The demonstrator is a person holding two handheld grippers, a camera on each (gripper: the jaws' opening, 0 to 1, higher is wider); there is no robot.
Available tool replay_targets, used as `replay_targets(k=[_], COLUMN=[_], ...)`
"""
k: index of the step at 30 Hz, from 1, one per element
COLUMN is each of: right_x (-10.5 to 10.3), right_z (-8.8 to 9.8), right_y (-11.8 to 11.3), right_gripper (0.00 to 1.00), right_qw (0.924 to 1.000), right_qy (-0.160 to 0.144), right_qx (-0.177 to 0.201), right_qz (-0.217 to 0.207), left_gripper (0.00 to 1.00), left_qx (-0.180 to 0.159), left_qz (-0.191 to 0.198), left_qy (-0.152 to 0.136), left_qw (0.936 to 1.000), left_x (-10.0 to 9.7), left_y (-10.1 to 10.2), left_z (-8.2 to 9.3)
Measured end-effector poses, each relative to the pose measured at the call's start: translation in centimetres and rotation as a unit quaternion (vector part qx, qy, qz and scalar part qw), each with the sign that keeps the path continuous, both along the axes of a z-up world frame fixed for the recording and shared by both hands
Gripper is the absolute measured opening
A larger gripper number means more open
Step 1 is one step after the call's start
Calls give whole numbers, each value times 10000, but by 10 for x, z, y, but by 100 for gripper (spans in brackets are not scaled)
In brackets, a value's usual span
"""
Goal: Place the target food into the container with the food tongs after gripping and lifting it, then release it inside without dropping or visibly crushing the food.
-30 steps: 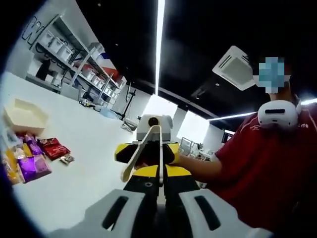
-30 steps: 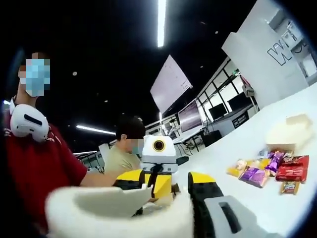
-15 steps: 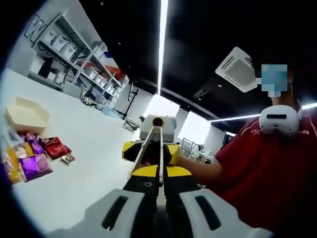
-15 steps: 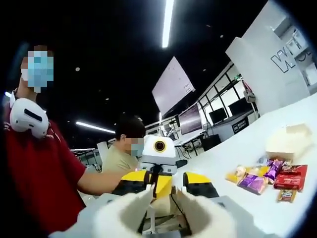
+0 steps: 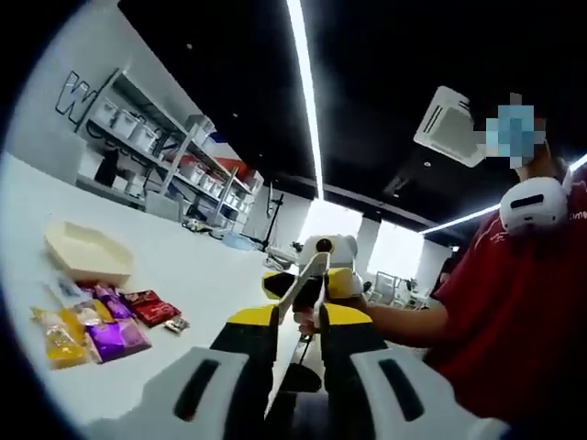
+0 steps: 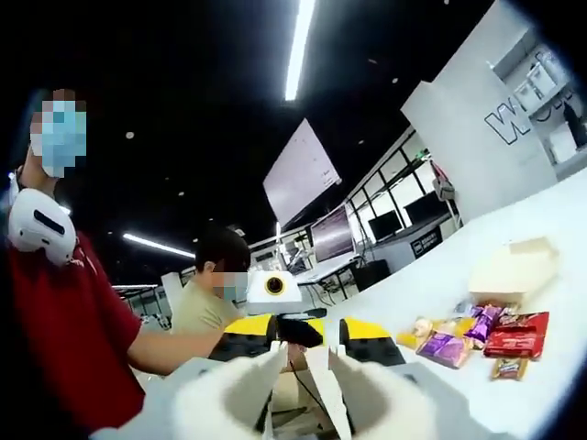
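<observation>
Left gripper view, from 9 o'clock: the cream container (image 5: 88, 263) sits on the white table (image 5: 183, 275), with the snack packets (image 5: 101, 321) in a loose heap just beside it toward 8 o'clock; which packet is the target food is not clear. At centre, the left gripper (image 5: 298, 353) shows its yellow-tipped jaws nearly closed with the cream tongs (image 5: 307, 284) rising from between them, but whether they clamp the tongs I cannot tell. Behind the tongs the right gripper (image 5: 332, 275) points this way, partly hidden. A person (image 5: 514, 302) in a red shirt fills 3 o'clock.

Right gripper view: the person (image 6: 64, 321) stands at 9 o'clock, and a second, seated person (image 6: 206, 293) is partly hidden behind the left gripper (image 6: 275, 316). The right gripper (image 6: 303, 367) grasps the tongs (image 6: 298, 394), whose blurred arms are cut off at 6 o'clock. Packets (image 6: 481, 335) and container (image 6: 514, 270) lie at 3 o'clock on the table (image 6: 550, 229), well apart from the tongs.
</observation>
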State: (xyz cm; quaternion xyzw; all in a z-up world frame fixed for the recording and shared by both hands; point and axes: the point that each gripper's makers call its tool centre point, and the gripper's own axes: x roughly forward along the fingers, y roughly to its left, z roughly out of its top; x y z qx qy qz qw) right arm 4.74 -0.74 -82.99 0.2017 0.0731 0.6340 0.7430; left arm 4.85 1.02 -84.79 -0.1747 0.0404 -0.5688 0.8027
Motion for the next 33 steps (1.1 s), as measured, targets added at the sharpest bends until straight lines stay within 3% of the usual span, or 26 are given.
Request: replay_targets(k=[5, 7, 10, 12, 14, 16, 20, 22, 24, 27, 33], right_x=[17, 31, 44, 50, 55, 66, 82, 87, 90, 95, 105], right_z=[-11, -16, -23, -24, -26, -32, -42, -46, -50, -57, -67], right_y=[-3, -7, -13, -17, -20, -27, -38, -41, -44, -48, -54], right_gripper=[21, 21, 21, 21, 21, 21, 22, 22, 22, 22, 23], right_qw=[9987, 9965, 9928, 9906, 9885, 9844, 9777, 9761, 9747, 9717, 9653], right_qy=[187, 293, 283, 254, 250, 296, 345, 435, 468, 485, 463], right_qx=[-233, -303, -464, -521, -575, -669, -814, -822, -844, -950, -1165], right_qz=[-410, -728, -1063, -1237, -1378, -1598, -1902, -1963, -2017, -2107, -2292], left_gripper=[23, 18, 3, 3, 11, 23, 55, 62, 67, 79, 99], left_qx=[132, 102, -3, -1, -1, 314, 680, 908, 943, 1009, 1396], left_qz=[420, 628, 887, 1300, 1524, 1876, 1965, 2064, 2025, 2185, 2713], left_qy=[-201, -261, -228, -236, -223, -234, -207, -142, -28, 90, 451], left_qw=[9988, 9976, 9958, 9912, 9881, 9815, 9779, 9741, 9747, 9706, 9512], left_x=[8, 11, 19, 29, 34, 41, 41, 43, 42, 46, 56], left_y=[11, 16, 25, 36, 42, 49, 47, 48, 45, 47, 60], left_z=[-4, -1, 3, 4, 3, -6, -24, -35, -41, -47, -64])
